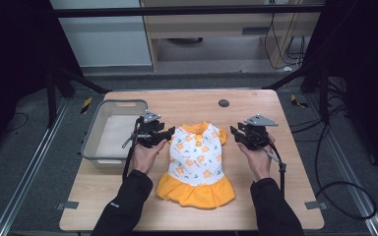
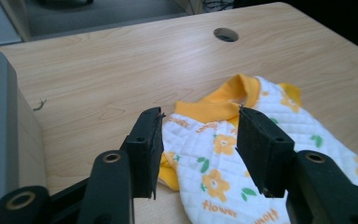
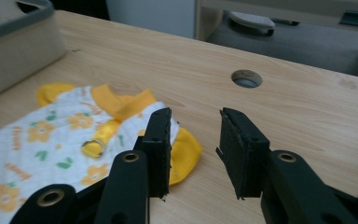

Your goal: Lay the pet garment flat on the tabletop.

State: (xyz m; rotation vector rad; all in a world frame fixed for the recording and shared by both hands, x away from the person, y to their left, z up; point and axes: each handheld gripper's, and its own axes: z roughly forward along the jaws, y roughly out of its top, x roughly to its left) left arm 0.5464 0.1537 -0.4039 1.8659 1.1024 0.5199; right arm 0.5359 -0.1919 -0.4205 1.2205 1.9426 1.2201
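From the high view I see a small white quilted dress with orange flowers and an orange frill [image 1: 197,164] lying flat at mid-table, between my left gripper [image 1: 165,134] and right gripper [image 1: 233,131]. In the left gripper view, jaws are spread, empty, above its collar. In the right gripper view, jaws are spread beside an orange sleeve.
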